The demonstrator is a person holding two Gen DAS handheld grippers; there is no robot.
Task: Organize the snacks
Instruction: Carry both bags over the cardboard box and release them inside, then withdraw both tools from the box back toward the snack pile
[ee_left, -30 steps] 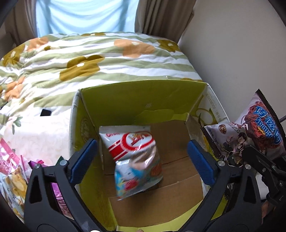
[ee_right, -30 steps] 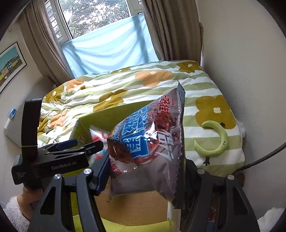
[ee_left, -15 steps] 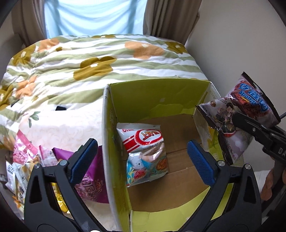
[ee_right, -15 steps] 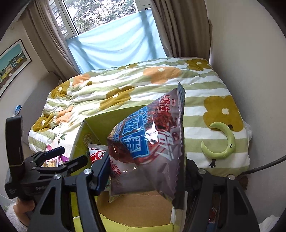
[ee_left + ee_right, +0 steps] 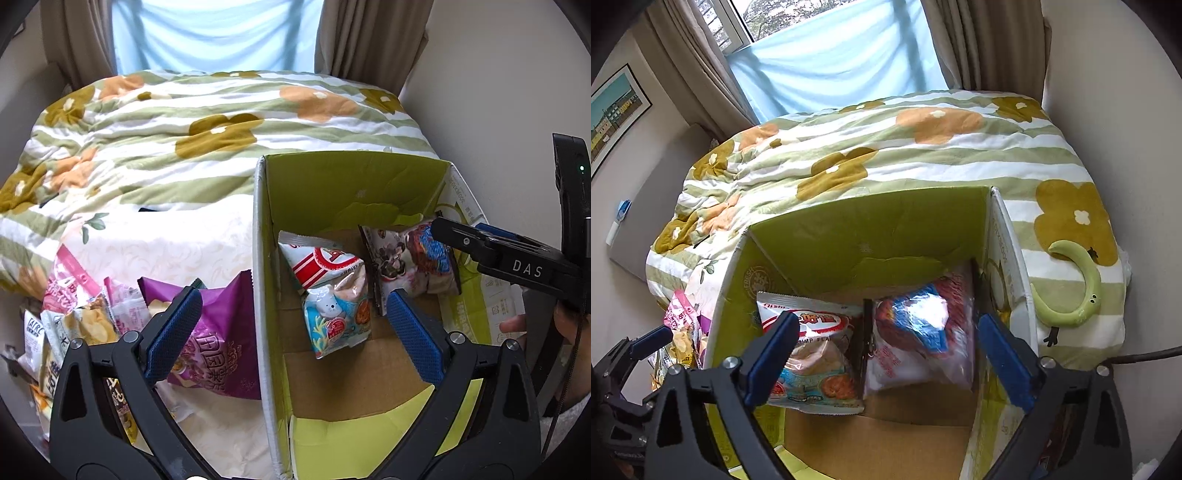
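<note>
Right claw (image 5: 886, 354) hanging wide open above the box (image 5: 871, 225), nothing between its blue pads. Directly below, dark bag (image 5: 923, 343) inside the box, in the right rear corner, leaning against the right wall. Just beside it on the left, touching, red-and-white bag (image 5: 812, 354) flat on the cardboard floor.

Over on the left wrist view: left claw (image 5: 293, 323) also spread wide, gripping nothing, straddling the box's left wall (image 5: 267, 295). One pad over the purple bag (image 5: 218, 354) outside the box, the other over the box floor. Same two packs seen inside: red-and-white bag (image 5: 328, 291) centre, dark bag (image 5: 410, 258) to its right near the back wall. Right claw's black body (image 5: 509, 262) reaching in from the right, above the box edge.

Outside the box, on the bed (image 5: 207, 122), a heap of loose snacks (image 5: 74, 321) at the left, purple bag lying against the box wall. Green crescent toy (image 5: 1078, 284) on the quilt, right of the box.
</note>
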